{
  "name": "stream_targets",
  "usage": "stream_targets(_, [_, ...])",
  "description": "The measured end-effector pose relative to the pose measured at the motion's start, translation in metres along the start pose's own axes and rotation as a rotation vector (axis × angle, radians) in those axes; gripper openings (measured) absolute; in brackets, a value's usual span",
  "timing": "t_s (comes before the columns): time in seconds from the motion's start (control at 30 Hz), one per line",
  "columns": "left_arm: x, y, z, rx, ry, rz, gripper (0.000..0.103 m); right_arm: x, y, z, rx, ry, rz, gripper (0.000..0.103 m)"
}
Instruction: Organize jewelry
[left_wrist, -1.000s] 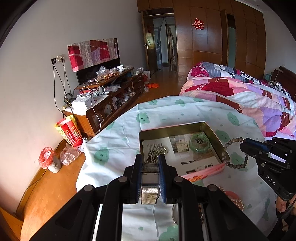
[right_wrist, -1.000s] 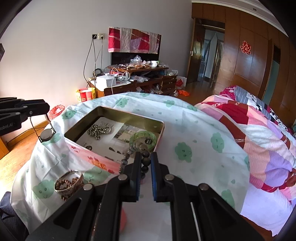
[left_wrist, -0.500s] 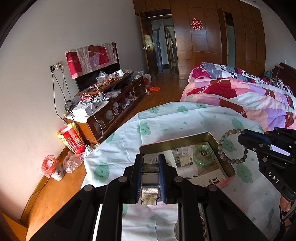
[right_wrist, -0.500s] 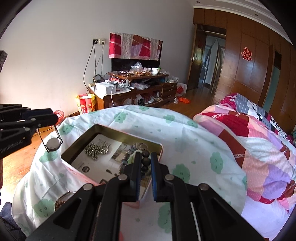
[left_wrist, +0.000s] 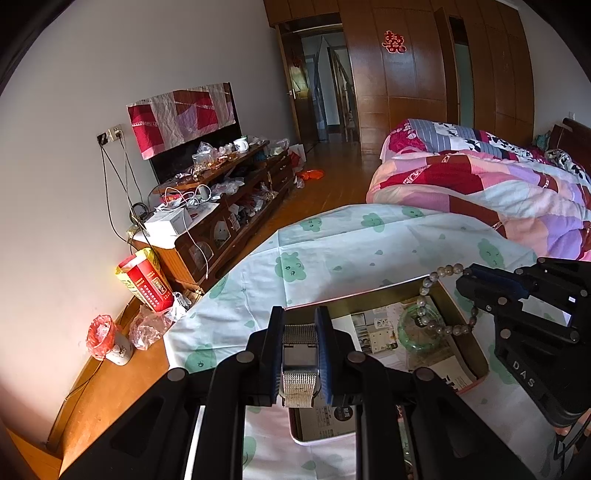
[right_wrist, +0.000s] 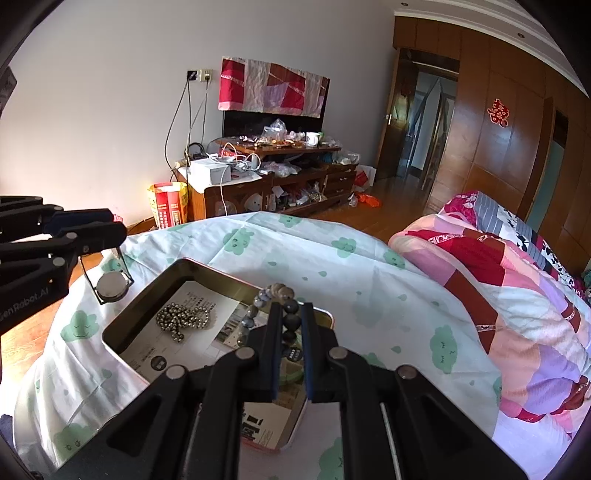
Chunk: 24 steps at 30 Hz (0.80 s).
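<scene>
Fingers (left_wrist: 320, 325) of the left gripper (left_wrist: 298, 354) clamp a watch (left_wrist: 299, 363), strap lengthwise; right gripper (right_wrist: 289, 354) pinches a dangling bead bracelet (right_wrist: 275, 295).

A white cloth printed with green clouds (right_wrist: 332, 266) covers the table across the lower middle of both frames. At right lies a bed under a pink, red and purple patchwork quilt (left_wrist: 480, 192). Against the pale wall at upper left, a dark television draped with a red and pink cloth (right_wrist: 271, 90) stands on a cluttered wooden cabinet (right_wrist: 273, 184), with cables hanging from a wall socket (left_wrist: 110, 134). A red and yellow bag (left_wrist: 146, 282) and a bin lined with red plastic (left_wrist: 107, 339) sit on the wooden floor. Brown wardrobe doors bearing a red paper emblem (right_wrist: 498, 112) fill the upper right.
</scene>
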<state>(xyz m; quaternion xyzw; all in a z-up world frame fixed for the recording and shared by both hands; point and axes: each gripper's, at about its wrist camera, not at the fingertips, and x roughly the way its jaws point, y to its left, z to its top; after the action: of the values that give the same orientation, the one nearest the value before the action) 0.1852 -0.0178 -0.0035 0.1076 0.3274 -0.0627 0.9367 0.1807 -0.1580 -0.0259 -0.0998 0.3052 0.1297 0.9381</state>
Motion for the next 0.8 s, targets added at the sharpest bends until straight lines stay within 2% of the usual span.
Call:
stream_targets(0.6, [0.042, -0.014, -0.021, 0.044, 0.103, 0.001, 0.017, 0.043, 0.006, -0.014, -0.006, 0.091, -0.004, 0.012])
stream_targets(0.63, [0.043, -0.015, -0.021, 0.050, 0.106, 0.014, 0.020, 0.044, 0.006, -0.015, -0.006, 0.092, -0.006, 0.013])
stream_targets(0.67, [0.044, -0.015, -0.022, 0.053, 0.110, 0.025, 0.031, 0.044, 0.006, -0.016, -0.009, 0.095, -0.006, 0.014])
stream_targets(0.7, [0.043, -0.015, -0.023, 0.052, 0.113, 0.042, 0.040, 0.044, 0.007, -0.017, -0.012, 0.100, -0.006, 0.021])
stream_targets(0.73, [0.041, -0.015, -0.024, 0.049, 0.105, 0.061, 0.059, 0.043, 0.008, -0.018, -0.014, 0.099, -0.006, 0.029])
stream_targets(0.77, [0.037, -0.014, -0.025, 0.047, 0.090, 0.074, 0.068, 0.042, 0.008, -0.019, -0.014, 0.098, -0.008, 0.032])
stream_targets(0.8, [0.033, -0.012, -0.027, 0.045, 0.077, 0.069, 0.068, 0.041, 0.008, -0.021, -0.013, 0.096, -0.012, 0.037])
